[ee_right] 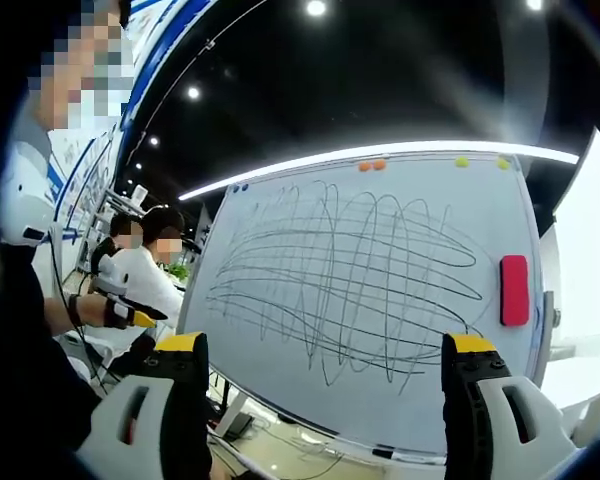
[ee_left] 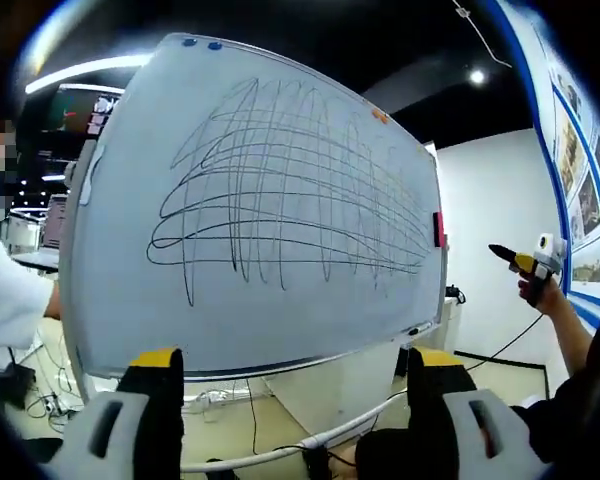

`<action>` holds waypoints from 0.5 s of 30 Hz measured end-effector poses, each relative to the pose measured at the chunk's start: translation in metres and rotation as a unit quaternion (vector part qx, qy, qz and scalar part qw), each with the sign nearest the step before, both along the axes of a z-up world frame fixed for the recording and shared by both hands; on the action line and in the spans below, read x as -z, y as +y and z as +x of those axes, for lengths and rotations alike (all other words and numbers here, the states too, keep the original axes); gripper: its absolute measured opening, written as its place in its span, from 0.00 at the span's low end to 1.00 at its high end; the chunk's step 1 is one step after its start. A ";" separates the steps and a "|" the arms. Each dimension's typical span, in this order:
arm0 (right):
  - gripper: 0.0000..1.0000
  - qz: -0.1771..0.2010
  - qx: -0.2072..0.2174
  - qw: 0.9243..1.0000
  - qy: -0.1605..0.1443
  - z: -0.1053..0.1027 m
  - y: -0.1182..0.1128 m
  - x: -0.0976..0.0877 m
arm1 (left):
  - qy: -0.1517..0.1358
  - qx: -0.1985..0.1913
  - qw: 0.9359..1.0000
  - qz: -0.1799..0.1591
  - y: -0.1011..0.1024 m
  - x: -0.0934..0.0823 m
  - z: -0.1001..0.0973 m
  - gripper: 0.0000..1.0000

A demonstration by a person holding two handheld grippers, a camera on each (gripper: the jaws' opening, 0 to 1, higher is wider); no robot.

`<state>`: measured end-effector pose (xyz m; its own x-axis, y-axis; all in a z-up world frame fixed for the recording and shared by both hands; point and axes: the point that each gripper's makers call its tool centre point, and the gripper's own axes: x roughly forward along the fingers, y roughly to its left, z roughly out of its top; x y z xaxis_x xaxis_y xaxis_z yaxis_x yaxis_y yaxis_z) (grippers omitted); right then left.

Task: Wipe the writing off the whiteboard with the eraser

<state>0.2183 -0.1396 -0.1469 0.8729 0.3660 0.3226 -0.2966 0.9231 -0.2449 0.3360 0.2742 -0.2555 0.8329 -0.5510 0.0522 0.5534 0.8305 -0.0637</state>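
The left gripper (ee_left: 295, 385) has its jaws spread wide with nothing between them; the whiteboard (ee_left: 270, 300) stands ahead of it, covered in looping scribbles (ee_left: 280, 190). The right gripper (ee_right: 325, 375) is likewise parted and empty, facing the same board (ee_right: 280, 380) and scribbles (ee_right: 350, 280). The red eraser (ee_right: 514, 290) clings to the board's edge, ahead and to the right of the right gripper, well apart from its jaws. Left of the board sit people in white (ee_right: 145, 270).

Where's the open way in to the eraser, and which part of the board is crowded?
The red eraser sits on the whiteboard beside its right frame, on a bare strip past the scribbles. Bare board also lies under the scribbles, above the tray. The middle is dense with lines. Both grippers' jaws stand open, empty.
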 end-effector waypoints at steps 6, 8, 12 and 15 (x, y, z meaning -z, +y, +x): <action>0.97 0.001 -0.001 1.000 0.000 -0.001 0.000 0.000 | 0.005 0.003 1.000 -0.002 -0.002 0.004 0.000 0.93; 0.97 0.000 0.000 1.000 0.001 0.000 0.000 0.001 | 0.006 0.004 1.000 -0.002 -0.003 0.005 0.001 0.93; 0.97 -0.001 -0.001 1.000 0.000 -0.001 0.001 0.000 | 0.005 0.003 1.000 -0.003 -0.003 0.005 0.001 0.93; 0.97 0.000 -0.001 1.000 -0.001 -0.001 0.001 0.000 | 0.006 0.003 1.000 -0.004 -0.003 0.008 0.003 0.93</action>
<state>0.2176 -0.1389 -0.1466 0.8715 0.3681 0.3241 -0.2987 0.9225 -0.2446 0.3390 0.2711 -0.2633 0.8306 -0.5550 0.0455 0.5568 0.8271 -0.0769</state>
